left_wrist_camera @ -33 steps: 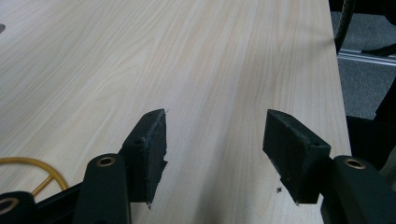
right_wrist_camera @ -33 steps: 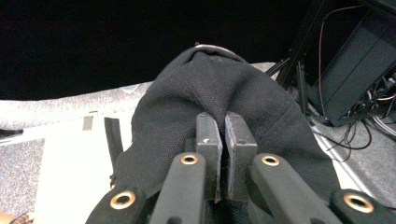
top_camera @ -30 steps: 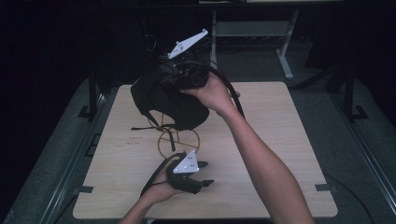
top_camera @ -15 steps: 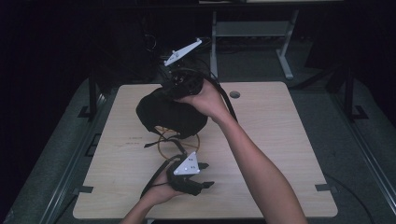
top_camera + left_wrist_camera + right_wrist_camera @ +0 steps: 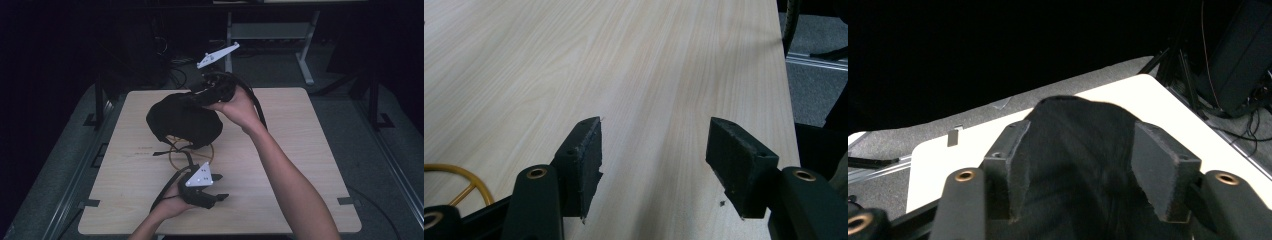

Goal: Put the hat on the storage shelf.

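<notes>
Your right tongs (image 5: 200, 97) sit at the far edge of the soft black cloth cap (image 5: 184, 120), which lies draped over the yellow wire ring stand (image 5: 192, 152) near the middle of the pale wooden worktop (image 5: 300, 165). Their jaws have just been opening; in the right gripper view the black cloth (image 5: 1075, 150) lies between the two pads, which stand apart and do not pinch it. Your left tongs (image 5: 220, 197) rest on the worktop nearer you than the cap, apart from it and pointing away, jaws wide with bare wood between them.
</notes>
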Demonstrator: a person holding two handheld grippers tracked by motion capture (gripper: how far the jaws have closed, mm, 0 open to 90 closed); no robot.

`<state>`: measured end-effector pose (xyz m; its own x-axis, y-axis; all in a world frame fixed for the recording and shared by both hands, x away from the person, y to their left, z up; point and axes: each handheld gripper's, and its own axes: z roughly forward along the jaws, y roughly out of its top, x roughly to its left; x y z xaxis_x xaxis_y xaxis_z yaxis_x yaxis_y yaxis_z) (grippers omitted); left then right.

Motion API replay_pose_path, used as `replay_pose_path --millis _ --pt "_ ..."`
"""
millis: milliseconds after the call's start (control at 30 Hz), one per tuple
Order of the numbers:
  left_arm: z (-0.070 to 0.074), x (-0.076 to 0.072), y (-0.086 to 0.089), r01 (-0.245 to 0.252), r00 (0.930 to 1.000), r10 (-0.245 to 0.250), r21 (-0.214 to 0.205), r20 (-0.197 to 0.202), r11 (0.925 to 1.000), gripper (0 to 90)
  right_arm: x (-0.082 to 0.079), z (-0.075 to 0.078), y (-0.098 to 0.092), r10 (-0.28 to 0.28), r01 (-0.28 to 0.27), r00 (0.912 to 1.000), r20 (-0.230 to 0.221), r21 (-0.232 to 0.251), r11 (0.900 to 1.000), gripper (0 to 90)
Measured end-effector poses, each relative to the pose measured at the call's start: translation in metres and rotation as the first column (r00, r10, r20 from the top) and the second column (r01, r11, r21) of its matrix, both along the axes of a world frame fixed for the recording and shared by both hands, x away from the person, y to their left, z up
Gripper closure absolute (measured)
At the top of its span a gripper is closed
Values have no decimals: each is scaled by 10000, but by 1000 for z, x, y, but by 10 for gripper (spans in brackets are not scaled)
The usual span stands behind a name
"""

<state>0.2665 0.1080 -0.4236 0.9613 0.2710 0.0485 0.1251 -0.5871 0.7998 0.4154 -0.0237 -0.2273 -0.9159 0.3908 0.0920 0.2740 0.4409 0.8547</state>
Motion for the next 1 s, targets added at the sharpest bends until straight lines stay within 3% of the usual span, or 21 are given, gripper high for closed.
replay_pose_path --millis 500,1000 --pt "-3 1 0 -30 10000 30 138 -17 9999 371 -5 -9 -35 -443 449 9987 -247 260 9987 317" --pt "-5 1 0 -165 9998 165 15 -69 9999 363 -13 -22 -68 -717 731 9962 -489 281 9969 285"
